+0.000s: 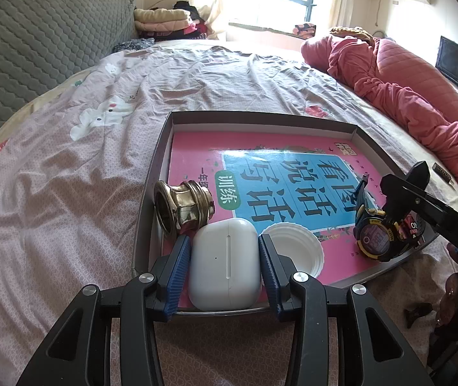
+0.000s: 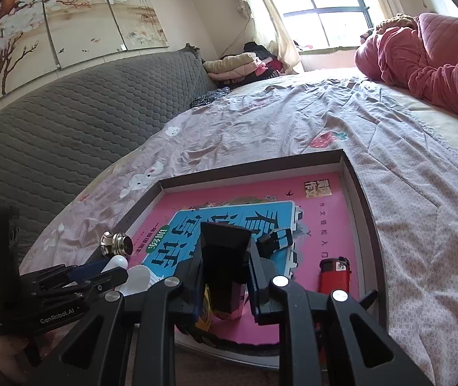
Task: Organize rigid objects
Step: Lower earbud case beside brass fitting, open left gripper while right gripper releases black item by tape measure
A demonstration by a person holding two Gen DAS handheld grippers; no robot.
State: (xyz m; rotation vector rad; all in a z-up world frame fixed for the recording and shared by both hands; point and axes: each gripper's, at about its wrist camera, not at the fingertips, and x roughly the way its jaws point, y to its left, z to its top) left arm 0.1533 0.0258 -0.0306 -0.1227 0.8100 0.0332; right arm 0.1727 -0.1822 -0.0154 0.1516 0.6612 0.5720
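Earbud case (image 1: pixel 224 265) sits at the tray's (image 1: pixel 151 193) near edge, left gripper (image 1: pixel 225 257) clamped on its sides, probably to set it down or lift it. Right gripper (image 2: pixel 225 276) grips a watch (image 1: pixel 375 234) by its strap, low over the book (image 1: pixel 261 173). Brass fitting (image 1: pixel 180 204) and white lid (image 1: pixel 296 252) crowd the case; lighter (image 2: pixel 335 275) lies clear; bed (image 1: pixel 68 160) beyond.

The pink book (image 1: pixel 261 173) cover reads 看图说话写话, perhaps, and 训练; left gripper (image 2: pixel 68 292) body reads "GenRobot.AI"; right gripper (image 1: pixel 399 199) arm shows "DAS"
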